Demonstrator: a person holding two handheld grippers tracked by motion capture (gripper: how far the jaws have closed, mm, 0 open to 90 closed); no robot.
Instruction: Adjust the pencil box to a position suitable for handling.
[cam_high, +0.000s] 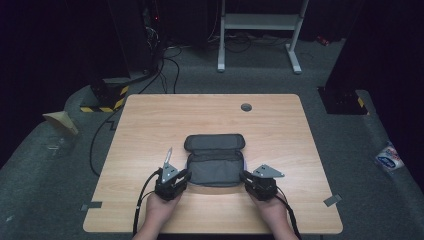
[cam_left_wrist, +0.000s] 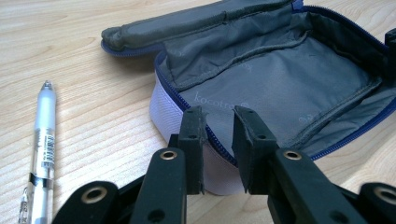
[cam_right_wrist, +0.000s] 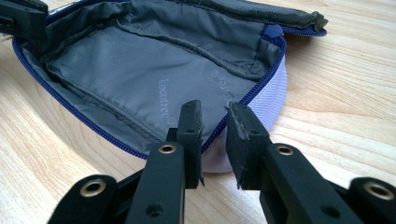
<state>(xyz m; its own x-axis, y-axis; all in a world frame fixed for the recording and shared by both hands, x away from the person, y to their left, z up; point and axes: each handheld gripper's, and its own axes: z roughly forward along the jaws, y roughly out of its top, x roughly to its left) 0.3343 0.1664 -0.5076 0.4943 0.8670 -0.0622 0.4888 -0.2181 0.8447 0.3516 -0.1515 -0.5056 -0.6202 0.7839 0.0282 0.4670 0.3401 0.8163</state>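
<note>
**Open pouch flanked by two claws**

In the high view, one grey pouch is seen unzipped on the wooden desk, a claw at each near corner. In the left gripper view, the left claw is held slightly parted at the pouch's rim, gripping nothing; one pen lies alongside. In the right gripper view, the right claw is likewise parted, and the grey lining is seen bare
</note>
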